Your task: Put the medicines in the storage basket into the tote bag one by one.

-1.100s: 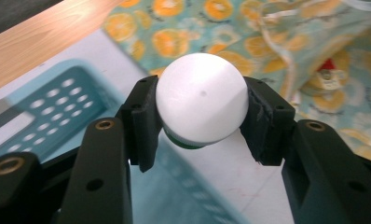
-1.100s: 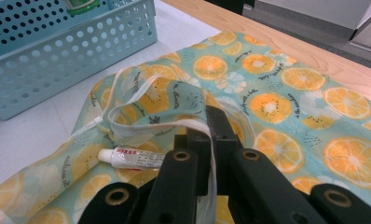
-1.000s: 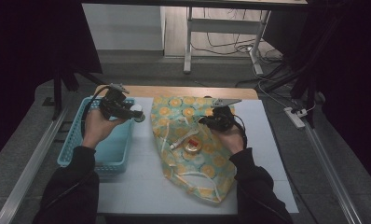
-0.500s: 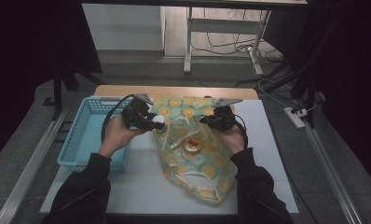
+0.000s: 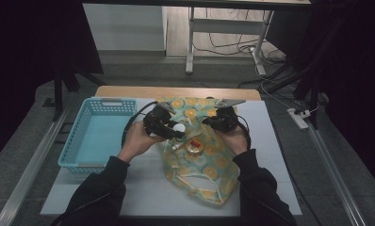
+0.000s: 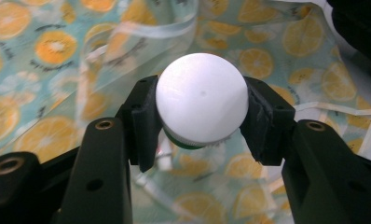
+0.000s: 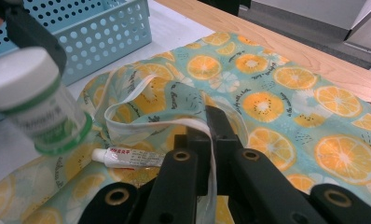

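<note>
My left gripper [image 5: 172,130] is shut on a small bottle [image 6: 201,98] with a white cap and a green label; its pads press on both sides of the cap. It holds the bottle [image 5: 179,128] above the open mouth of a teal cloth bag [image 5: 199,165] printed with orange slices. My right gripper [image 7: 212,128] is shut on the white-trimmed rim of the bag [image 7: 286,107] and holds it raised. A white tube [image 7: 127,157] lies inside the opening, under the bottle [image 7: 34,100]. A round orange item [image 5: 193,148] also lies in the bag mouth.
A light blue perforated basket [image 5: 98,134] stands on the white tabletop [image 5: 143,188] left of the bag, and its wall [image 7: 95,32] is close behind the bottle. The wooden table edge [image 5: 176,92] runs along the far side. Metal rails flank the table.
The left gripper has carried the bottle rightwards, from above the blue basket to over the bag's mouth. The right gripper and the bag rim have stayed put.
</note>
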